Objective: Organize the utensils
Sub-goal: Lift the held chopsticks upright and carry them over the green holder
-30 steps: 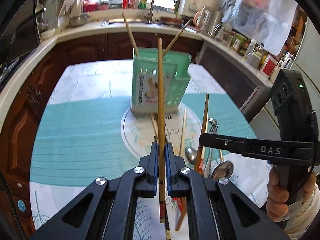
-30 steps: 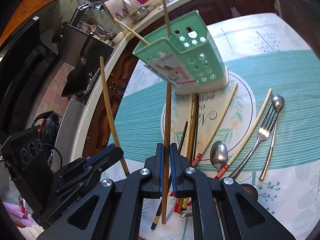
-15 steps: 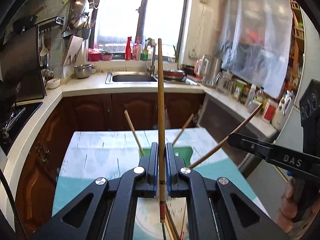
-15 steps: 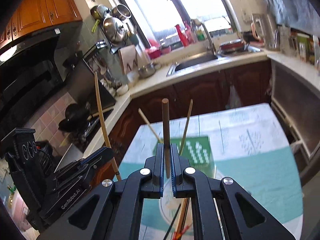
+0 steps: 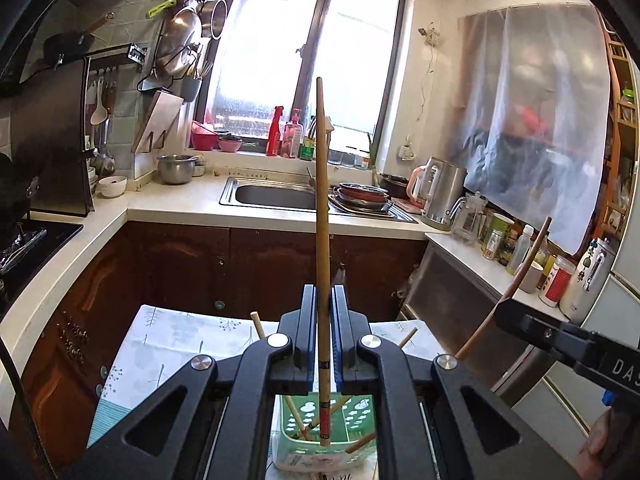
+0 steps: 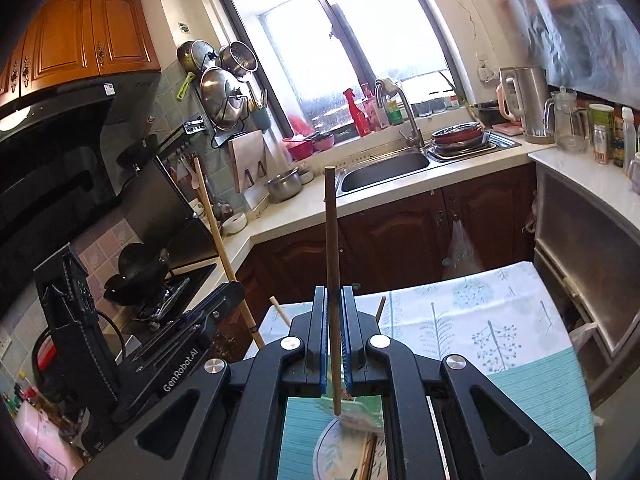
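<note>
Below the left gripper (image 5: 323, 344), a green perforated utensil holder (image 5: 356, 416) stands on the patterned tablecloth (image 5: 168, 344), with several chopsticks leaning inside it. Left gripper: jaws clamped on a light bamboo chopstick (image 5: 322, 208), held upright, its lower end over the holder. Right gripper (image 6: 334, 344): jaws clamped on a dark brown chopstick (image 6: 332, 240), also upright, above the tablecloth's near end.

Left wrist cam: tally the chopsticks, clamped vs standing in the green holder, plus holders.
Clamped in jaws: 2, light chopstick, dark brown chopstick
Standing in holder, tips showing: 2, left tip, right tip
Green holder: 1
Total: 5
</note>
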`<state>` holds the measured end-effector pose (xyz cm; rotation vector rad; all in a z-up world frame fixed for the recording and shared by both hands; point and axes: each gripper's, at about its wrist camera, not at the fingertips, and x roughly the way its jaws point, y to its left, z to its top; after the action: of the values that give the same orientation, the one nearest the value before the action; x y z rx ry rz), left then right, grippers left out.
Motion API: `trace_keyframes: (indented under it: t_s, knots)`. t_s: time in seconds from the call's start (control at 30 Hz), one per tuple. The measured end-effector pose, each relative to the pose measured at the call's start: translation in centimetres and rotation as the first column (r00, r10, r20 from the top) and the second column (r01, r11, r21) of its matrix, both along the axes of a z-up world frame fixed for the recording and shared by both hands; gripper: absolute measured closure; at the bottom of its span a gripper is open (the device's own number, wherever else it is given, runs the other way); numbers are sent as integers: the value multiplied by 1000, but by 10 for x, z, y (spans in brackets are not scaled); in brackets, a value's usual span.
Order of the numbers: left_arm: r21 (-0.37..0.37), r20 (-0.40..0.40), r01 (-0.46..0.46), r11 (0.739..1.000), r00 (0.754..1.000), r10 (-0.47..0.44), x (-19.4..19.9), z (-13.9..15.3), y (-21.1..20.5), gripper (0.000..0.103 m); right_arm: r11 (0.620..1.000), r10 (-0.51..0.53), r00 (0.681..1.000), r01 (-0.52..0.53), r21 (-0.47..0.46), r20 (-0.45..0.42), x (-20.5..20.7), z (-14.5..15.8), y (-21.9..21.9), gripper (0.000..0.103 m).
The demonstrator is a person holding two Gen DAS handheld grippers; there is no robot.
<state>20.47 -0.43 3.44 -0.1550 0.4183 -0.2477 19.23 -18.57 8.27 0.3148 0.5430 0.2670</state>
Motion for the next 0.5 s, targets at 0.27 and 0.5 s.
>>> trace_keyframes:
  t_s: [0.27, 0.5]
  knots:
    - [43, -13, -20, 999, 1000, 21, 22, -30, -6, 99, 999, -23, 1000, 23, -30, 4, 42, -13, 11, 97]
    - [22, -18, -24, 999, 1000, 24, 29, -45, -2, 99, 999, -30, 999, 31, -17, 30, 57, -8, 9, 97]
